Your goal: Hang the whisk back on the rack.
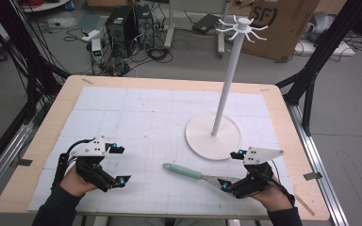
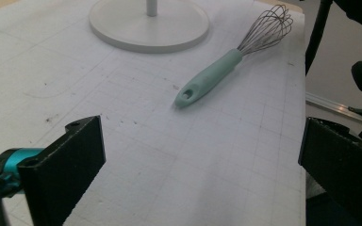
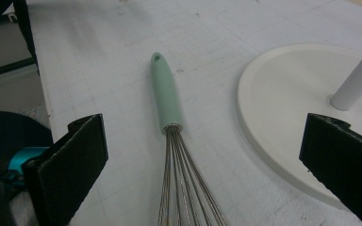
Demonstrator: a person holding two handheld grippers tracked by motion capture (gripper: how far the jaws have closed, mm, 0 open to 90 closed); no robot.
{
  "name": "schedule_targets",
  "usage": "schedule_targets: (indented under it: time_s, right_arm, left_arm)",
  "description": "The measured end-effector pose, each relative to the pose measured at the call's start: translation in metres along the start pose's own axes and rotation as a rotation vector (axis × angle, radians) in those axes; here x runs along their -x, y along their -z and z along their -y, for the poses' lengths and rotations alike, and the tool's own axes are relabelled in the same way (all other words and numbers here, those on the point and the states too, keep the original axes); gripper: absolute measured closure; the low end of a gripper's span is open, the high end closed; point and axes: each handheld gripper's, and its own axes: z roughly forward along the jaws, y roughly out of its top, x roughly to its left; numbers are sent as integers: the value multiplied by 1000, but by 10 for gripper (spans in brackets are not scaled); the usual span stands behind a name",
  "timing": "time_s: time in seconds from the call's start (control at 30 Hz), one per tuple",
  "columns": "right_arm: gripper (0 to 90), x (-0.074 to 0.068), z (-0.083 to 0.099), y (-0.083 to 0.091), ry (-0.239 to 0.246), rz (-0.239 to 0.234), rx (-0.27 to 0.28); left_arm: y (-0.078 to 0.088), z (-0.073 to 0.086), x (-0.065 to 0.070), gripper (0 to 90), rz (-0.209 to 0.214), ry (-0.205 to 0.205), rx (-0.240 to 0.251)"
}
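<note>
Currently, whisk position: the whisk [image 1: 195,174] is being seen lying flat on the table [image 1: 169,82], near the front edge, right of centre, just in front of the white stand's base [image 1: 202,141].
Long axis: it is running roughly left to right along the front edge, mint handle [image 3: 166,96] toward the middle, wire head [image 3: 184,188] toward the right corner.
Right gripper: the right gripper [image 1: 231,169] is being held with jaws spread wide and empty, the wires lying between them in the right gripper view.
Left gripper: the left gripper [image 1: 119,165] is being held wide apart and empty too, well away near the front left.
Nearer hand: the right one, judged best placed.
Surface: a white gridded mat [image 1: 136,117] is covering the wooden top.
Room: cables and computer cases [image 1: 129,23] are being seen on the floor beyond.
</note>
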Motion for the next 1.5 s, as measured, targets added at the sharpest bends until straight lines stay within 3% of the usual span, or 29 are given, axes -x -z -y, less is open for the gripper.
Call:
schedule_targets:
  time_s: [0.27, 0.47, 1.0, 1.2, 1.27, 1.5]
  right_arm:
    - [5, 3, -2, -10, 35, -55, -67]
    - [5, 2, -10, -16, 51, -64, -83]
    - [5, -10, -32, -51, 85, -76, -259]
    - [12, -16, -37, -66, 103, -48, -342]
    - [13, -17, -39, -71, 131, -51, -355]
    - [33, -18, -42, -80, 140, -96, -393]
  left_arm:
    - [-1, 1, 0, 17, 7, 3, -8]
    - [-1, 1, 1, 17, 9, 4, -8]
    - [-2, 3, 2, 17, 19, 4, -19]
    - [-2, 4, 2, 17, 20, 9, -18]
    - [-2, 4, 1, 17, 21, 8, -18]
    - [-2, 5, 1, 17, 27, 10, -21]
